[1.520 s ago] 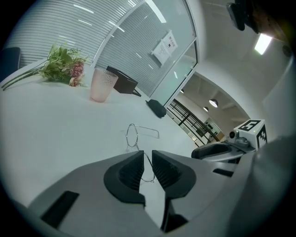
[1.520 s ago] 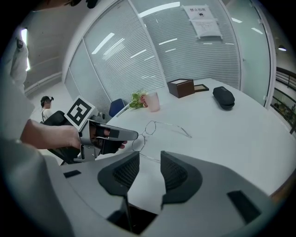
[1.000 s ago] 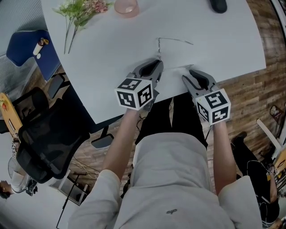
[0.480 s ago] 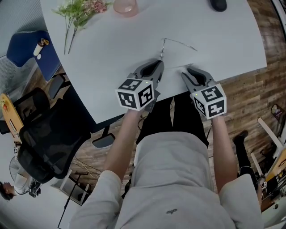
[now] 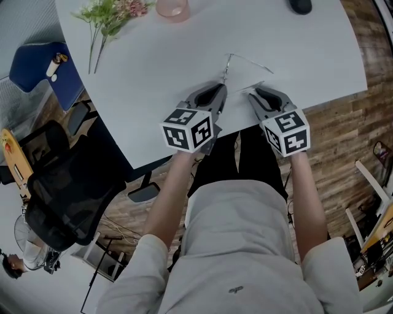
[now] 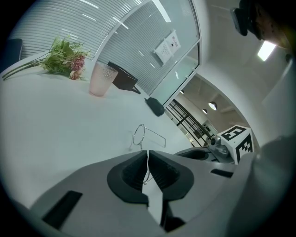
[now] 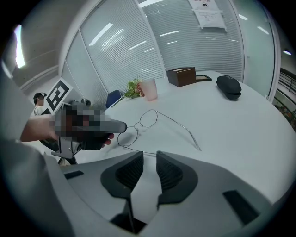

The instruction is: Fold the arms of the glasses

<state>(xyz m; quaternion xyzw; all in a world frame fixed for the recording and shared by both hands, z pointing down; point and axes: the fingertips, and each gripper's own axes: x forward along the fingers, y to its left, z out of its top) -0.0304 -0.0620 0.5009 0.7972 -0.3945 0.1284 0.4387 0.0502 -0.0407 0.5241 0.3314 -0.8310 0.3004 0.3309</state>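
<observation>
Thin wire-rimmed glasses (image 5: 229, 63) lie on the white table (image 5: 153, 80) with both arms spread. My left gripper (image 5: 221, 84) is shut on the wire of the frame, which runs up between its pads in the left gripper view (image 6: 148, 152). In the right gripper view, its tip sits at the near lens (image 7: 125, 137). The far arm (image 7: 182, 127) stretches away to the right. My right gripper (image 7: 149, 155) has just been closing; a gap still shows between its jaws. The near arm (image 7: 138, 152) ends at their tips, untouched by the pads.
A pink glass (image 5: 174, 8) and a bunch of flowers (image 5: 110, 15) stand at the far side. A black case (image 7: 229, 86) and a brown box (image 7: 181, 76) lie farther right. The table's near edge runs just under both grippers. A black office chair (image 5: 67, 190) stands left.
The glasses have shifted a little to the right and turned, the far arm now pointing lower right. My right gripper has edged up and left toward the near arm.
</observation>
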